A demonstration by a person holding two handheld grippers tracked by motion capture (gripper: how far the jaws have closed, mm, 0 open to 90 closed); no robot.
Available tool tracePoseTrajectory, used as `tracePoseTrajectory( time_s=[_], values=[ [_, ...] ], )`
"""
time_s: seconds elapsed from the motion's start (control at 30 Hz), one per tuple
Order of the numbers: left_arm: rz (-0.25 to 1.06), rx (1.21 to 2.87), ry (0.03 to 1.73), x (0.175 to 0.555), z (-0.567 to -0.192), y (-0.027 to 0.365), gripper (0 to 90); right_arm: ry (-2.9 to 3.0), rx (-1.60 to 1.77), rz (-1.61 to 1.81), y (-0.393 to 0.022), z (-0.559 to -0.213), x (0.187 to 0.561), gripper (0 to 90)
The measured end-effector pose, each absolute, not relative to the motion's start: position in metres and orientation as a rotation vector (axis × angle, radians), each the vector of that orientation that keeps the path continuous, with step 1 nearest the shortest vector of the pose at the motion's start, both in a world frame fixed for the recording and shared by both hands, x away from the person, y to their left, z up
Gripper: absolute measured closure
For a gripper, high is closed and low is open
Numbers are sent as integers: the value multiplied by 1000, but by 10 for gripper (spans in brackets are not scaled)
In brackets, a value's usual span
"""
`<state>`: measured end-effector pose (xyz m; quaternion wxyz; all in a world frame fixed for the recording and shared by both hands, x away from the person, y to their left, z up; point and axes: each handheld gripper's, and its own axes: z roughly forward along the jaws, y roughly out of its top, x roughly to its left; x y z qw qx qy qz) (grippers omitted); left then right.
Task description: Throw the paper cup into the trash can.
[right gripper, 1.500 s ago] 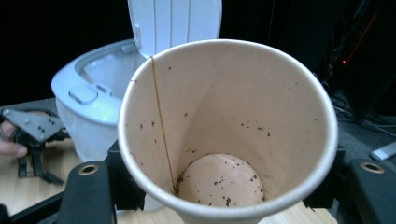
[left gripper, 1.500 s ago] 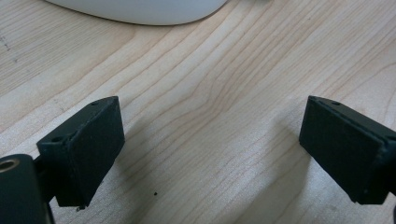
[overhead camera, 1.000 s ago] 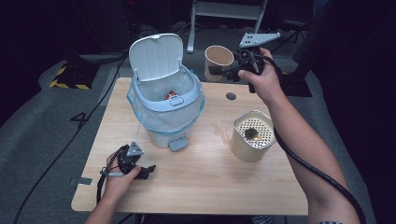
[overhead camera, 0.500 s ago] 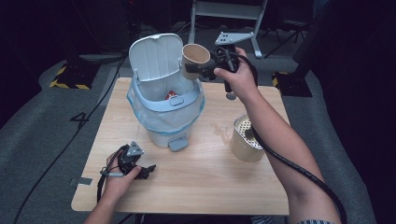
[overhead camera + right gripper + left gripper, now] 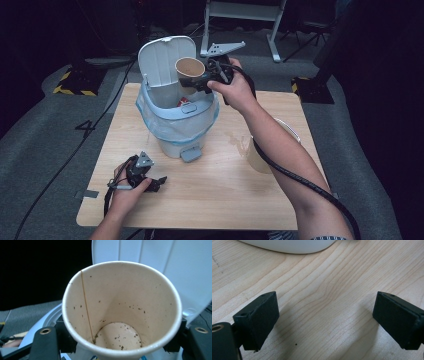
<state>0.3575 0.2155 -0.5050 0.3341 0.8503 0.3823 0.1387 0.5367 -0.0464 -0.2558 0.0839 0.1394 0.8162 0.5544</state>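
Right tongs point(image 5: 200, 82) clench a paper cup point(image 5: 189, 70) above the open bin point(image 5: 177, 117) near the bench's far edge, left tongs point(image 5: 150, 182) released at the near-left corner; best tip it fully over the opening before releasing.

Table point(image 5: 210, 200) evenly lit from above; surroundings left dark. Soft shadows cast under jaws in left gripper view. Cup point(image 5: 122, 312) rim slightly blurred.
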Motion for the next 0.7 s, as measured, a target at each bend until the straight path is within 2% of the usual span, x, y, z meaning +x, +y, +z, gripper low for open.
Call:
tracePoseTrajectory(
  time_s=[0.13, 0.17, 0.2, 0.23, 0.27, 0.33, 0.37, 0.43, 0.47, 0.7],
  values=[
    [362, 2220, 998, 357, -505, 216, 70, 2493, 404, 1587, -37, -259, 536, 281],
    [362, 2220, 998, 357, -505, 216, 70, 2500, 392, 1554, -35, -260, 536, 250],
    [362, 2220, 998, 357, -505, 216, 70, 2492, 396, 1534, -33, -261, 536, 159],
    [362, 2220, 998, 357, -505, 216, 70, 2474, 425, 1535, -31, -262, 536, 132],
    [363, 2220, 997, 357, -505, 216, 70, 2458, 429, 1541, -30, -261, 535, 189],
    [362, 2220, 997, 357, -505, 216, 70, 2448, 418, 1542, -31, -259, 535, 180],
    [362, 2220, 998, 357, -505, 216, 70, 2441, 412, 1545, -32, -257, 534, 130],
    [362, 2220, 998, 357, -505, 216, 70, 2412, 406, 1570, -38, -250, 533, 160],
    [362, 2220, 998, 358, -505, 216, 70, 2410, 406, 1573, -41, -248, 532, 141],
    [362, 2220, 998, 357, -505, 216, 70, 2387, 383, 1595, -59, -238, 526, 153]
  ],
)
